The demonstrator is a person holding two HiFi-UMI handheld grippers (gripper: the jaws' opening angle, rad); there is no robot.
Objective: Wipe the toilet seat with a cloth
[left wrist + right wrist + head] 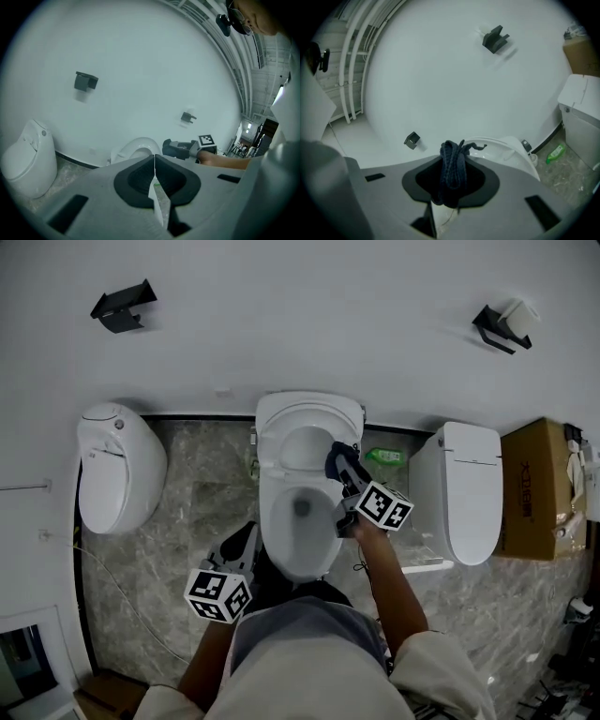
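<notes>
The middle toilet [298, 549] stands open, its seat [309, 420] tipped up against the wall. My right gripper [343, 468] hovers over the bowl's right rim, shut on a bunched dark blue cloth [335, 456]. In the right gripper view the cloth [453, 171] fills the gap between the jaws, with the toilet [506, 145] just beyond it. My left gripper [246, 540] is low at the bowl's front left. Its jaws [154, 161] are pressed together with nothing between them. The left gripper view also catches the right gripper [177, 148] and the toilet [136, 147].
A second toilet [117, 465] stands to the left and a third [464, 488] to the right. A cardboard box [534, 488] is at the far right. A green bottle [384, 457] lies on the floor by the wall. Two dark brackets [124, 306] [502, 326] are fixed on the wall.
</notes>
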